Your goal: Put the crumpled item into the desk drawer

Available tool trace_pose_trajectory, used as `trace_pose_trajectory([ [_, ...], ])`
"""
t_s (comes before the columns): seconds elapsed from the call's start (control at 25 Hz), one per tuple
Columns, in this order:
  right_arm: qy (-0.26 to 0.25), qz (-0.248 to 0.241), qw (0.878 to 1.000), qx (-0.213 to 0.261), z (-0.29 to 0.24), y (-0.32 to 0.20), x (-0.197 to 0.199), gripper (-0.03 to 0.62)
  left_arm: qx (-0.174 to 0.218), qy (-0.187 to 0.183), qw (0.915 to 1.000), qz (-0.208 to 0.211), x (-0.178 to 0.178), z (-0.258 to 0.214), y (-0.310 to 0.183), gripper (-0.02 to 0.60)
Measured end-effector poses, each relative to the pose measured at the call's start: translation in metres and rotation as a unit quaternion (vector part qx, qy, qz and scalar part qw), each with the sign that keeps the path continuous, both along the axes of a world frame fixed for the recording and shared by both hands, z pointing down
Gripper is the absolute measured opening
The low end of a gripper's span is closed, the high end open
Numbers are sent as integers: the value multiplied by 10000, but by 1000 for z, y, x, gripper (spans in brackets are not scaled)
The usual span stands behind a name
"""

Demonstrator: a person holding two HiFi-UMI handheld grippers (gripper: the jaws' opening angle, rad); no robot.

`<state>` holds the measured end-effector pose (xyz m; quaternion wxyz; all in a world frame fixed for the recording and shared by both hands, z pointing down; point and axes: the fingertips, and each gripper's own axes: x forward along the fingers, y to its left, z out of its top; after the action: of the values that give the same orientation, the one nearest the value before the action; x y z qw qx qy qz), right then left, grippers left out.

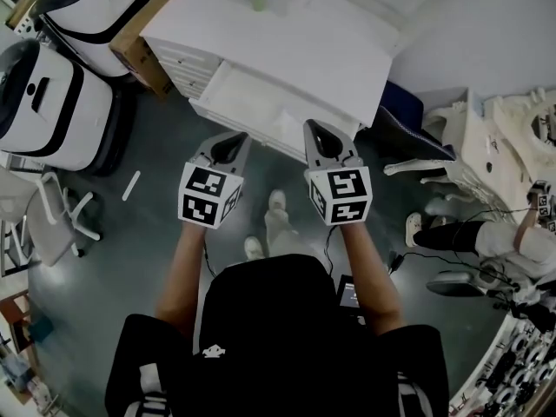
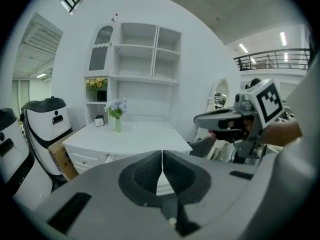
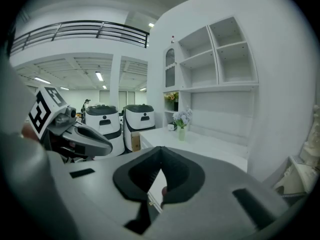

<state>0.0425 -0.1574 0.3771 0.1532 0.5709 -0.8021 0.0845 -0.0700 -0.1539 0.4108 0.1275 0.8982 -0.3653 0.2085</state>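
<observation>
I find no crumpled item in any view; if it lies in the drawer (image 1: 248,102), the white inside hides it from me. The drawer stands pulled out from the front of the table (image 1: 295,46), which I take as ready to receive the item or already holding it. My left tongs (image 1: 228,146) and right tongs (image 1: 324,137) hang just off the table's front, near the drawer's edge. Both are pressed together on nothing, so neither carries the item.

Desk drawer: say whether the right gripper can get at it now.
Probably yes. The drawer stands pulled open just ahead of the right gripper, with nothing seen between them.
</observation>
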Motion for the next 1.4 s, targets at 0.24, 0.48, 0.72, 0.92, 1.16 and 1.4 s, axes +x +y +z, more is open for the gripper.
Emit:
trace_pose_trajectory([
  [0.24,41,43,9995,318,-28,32,-9,-5,315,134,9994,8,-10,-28,32,11],
  [0.48,-48,76,9985,542,-51,57,-26,-5,695,303,9971,-67,-25,-59,57,11],
  [0.72,-7,-15,9972,754,-68,89,-53,-5,1030,426,9937,-153,-44,-84,88,11],
  [0.92,-15,50,9958,916,-83,112,-54,-5,1248,528,9906,-202,-55,-102,110,11],
  [1.16,-42,98,9948,1017,-90,131,-50,-5,1448,536,9878,-224,-59,-117,128,11],
  [1.4,-61,87,9936,1125,-97,140,-44,-5,1591,592,9852,-231,-51,-130,138,11],
])
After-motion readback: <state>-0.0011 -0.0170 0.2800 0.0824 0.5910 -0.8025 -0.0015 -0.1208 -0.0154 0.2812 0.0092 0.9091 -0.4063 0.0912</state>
